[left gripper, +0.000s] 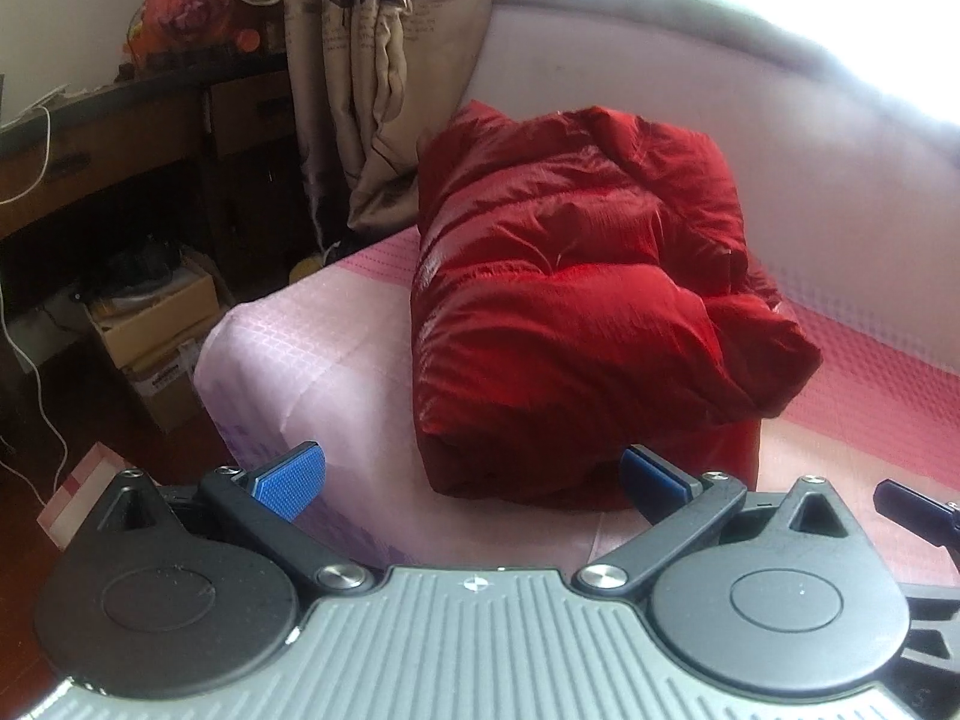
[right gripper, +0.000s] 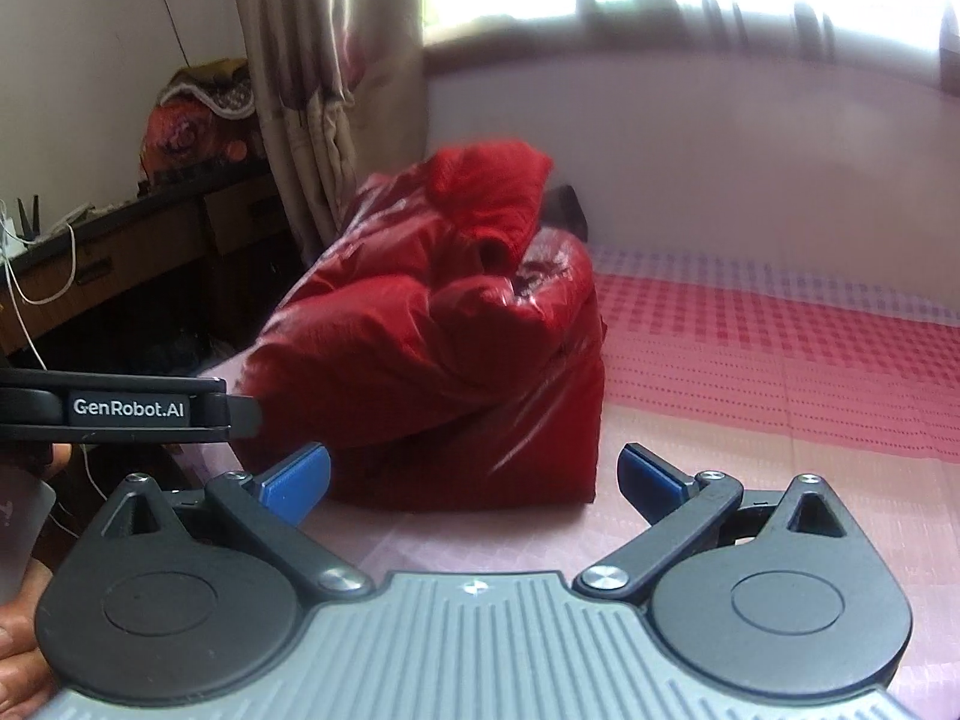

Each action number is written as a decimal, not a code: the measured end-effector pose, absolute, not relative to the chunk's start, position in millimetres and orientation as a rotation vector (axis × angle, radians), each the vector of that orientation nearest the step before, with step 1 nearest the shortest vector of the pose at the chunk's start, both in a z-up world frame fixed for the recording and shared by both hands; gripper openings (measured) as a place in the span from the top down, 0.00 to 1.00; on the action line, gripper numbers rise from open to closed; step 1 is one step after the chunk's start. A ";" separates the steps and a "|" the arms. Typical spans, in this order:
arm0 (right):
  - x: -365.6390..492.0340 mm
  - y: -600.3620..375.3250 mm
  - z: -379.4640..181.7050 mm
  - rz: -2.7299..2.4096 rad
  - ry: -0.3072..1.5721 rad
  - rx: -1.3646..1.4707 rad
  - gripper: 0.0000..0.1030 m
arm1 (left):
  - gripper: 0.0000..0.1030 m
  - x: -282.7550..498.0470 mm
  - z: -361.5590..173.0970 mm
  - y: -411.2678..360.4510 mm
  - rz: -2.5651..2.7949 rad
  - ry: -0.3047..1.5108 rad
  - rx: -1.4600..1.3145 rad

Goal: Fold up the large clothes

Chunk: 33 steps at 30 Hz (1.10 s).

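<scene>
A shiny red puffy jacket point(left gripper: 576, 312) lies folded into a thick bundle on the pink checked bed point(left gripper: 312, 348). It also shows in the right wrist view point(right gripper: 444, 348), with a knit collar or cuff on top. My left gripper point(left gripper: 474, 474) is open and empty, just short of the bundle's near end. My right gripper point(right gripper: 474, 474) is open and empty, just in front of the bundle. The left gripper's body point(right gripper: 126, 408) shows at the left edge of the right wrist view.
The bed's corner point(left gripper: 240, 324) drops off to the left. Cardboard boxes point(left gripper: 156, 312) stand on the floor below a dark desk point(left gripper: 120, 138) with white cables. A curtain point(left gripper: 372, 78) hangs behind the jacket. The wall point(right gripper: 720, 150) and a bright window are at the back.
</scene>
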State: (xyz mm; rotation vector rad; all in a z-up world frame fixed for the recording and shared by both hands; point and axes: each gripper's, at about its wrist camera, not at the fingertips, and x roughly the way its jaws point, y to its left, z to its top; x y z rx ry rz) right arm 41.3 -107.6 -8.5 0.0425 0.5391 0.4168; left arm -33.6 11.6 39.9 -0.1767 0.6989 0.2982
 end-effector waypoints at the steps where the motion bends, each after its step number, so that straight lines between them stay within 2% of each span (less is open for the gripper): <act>1: 42.5 -107.3 -9.7 0.415 0.551 0.037 0.00 | 0.00 -33.1 39.1 11.6 0.294 0.704 -0.180; 10: 53.3 -110.6 -18.7 0.402 0.629 0.014 0.00 | 0.00 -31.7 34.5 8.8 0.296 0.726 -0.172; 33: 56.3 -112.4 -29.3 0.433 0.654 -0.008 0.00 | 0.00 -28.0 23.0 3.7 0.271 0.737 -0.164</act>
